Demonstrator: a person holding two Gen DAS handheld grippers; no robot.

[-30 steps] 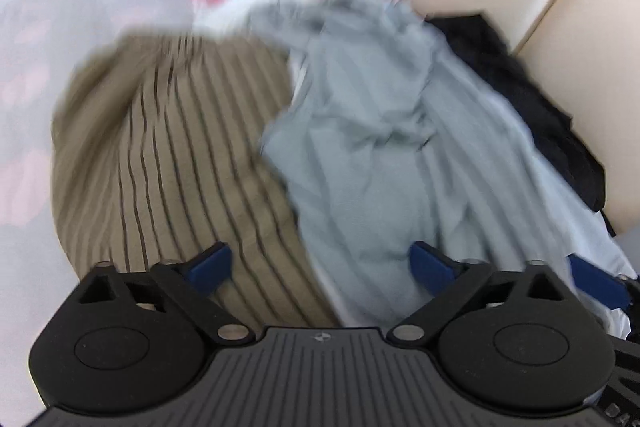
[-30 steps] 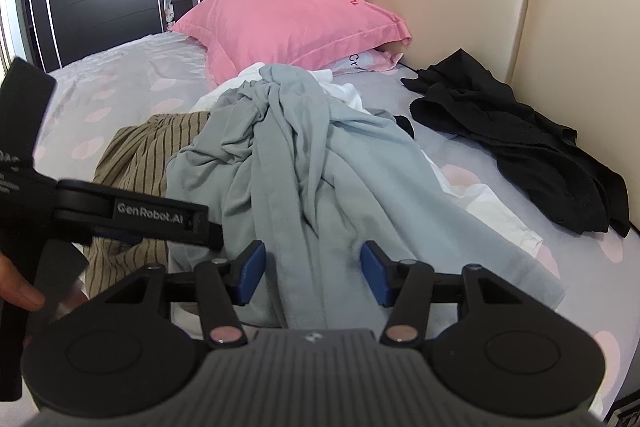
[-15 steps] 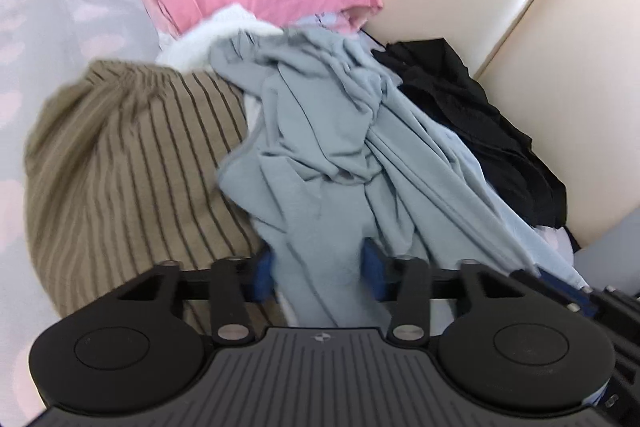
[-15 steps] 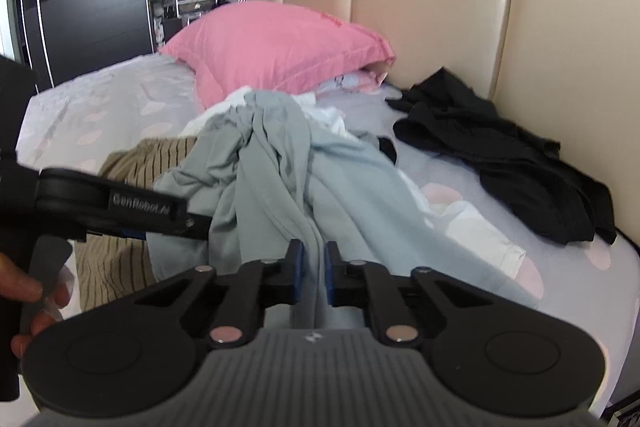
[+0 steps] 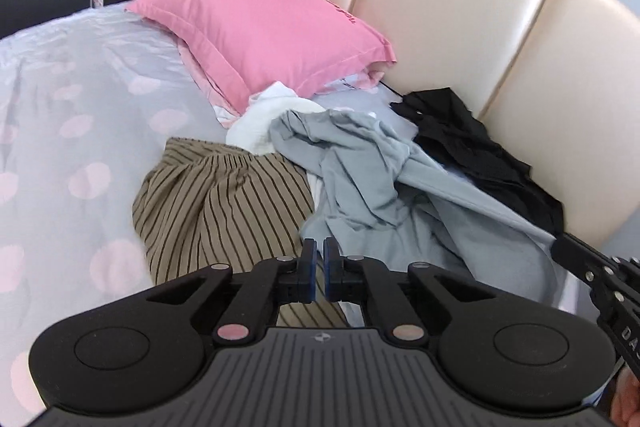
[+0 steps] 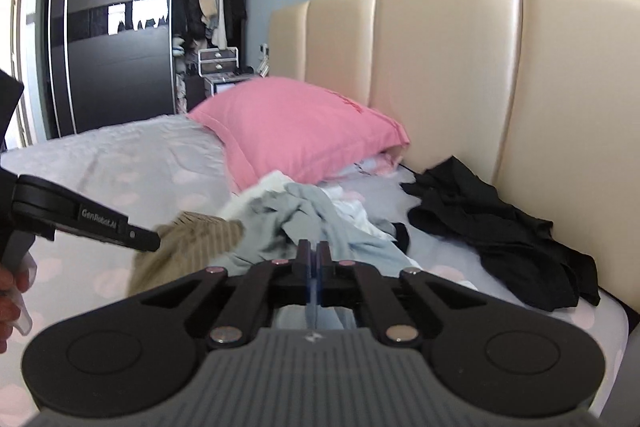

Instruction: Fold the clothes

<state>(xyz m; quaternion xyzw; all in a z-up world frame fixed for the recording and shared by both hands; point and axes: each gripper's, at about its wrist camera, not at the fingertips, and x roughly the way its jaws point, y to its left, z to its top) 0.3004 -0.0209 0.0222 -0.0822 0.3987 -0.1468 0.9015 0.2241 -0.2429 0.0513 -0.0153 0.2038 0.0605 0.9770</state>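
Note:
A crumpled grey-blue garment (image 5: 372, 183) lies on the bed, over a brown striped garment (image 5: 224, 203) and a white one (image 5: 264, 119). My left gripper (image 5: 319, 259) is shut on the grey-blue garment's near edge. My right gripper (image 6: 313, 259) is shut on the same garment (image 6: 316, 215), and a strip of its cloth hangs between the jaws. Both hold it raised above the bed. The left gripper shows at the left of the right wrist view (image 6: 100, 223); the right one shows at the right edge of the left wrist view (image 5: 600, 283).
A black garment (image 5: 472, 147) lies against the cream padded headboard (image 5: 460, 27). A pink pillow (image 5: 264, 27) sits at the bed's head. The grey sheet with pink dots (image 5: 72, 131) spreads to the left. A dark wardrobe (image 6: 116, 39) stands behind.
Both grippers went from open to shut on the grey-blue garment, then rose and pulled back, lifting its near edge off the bed.

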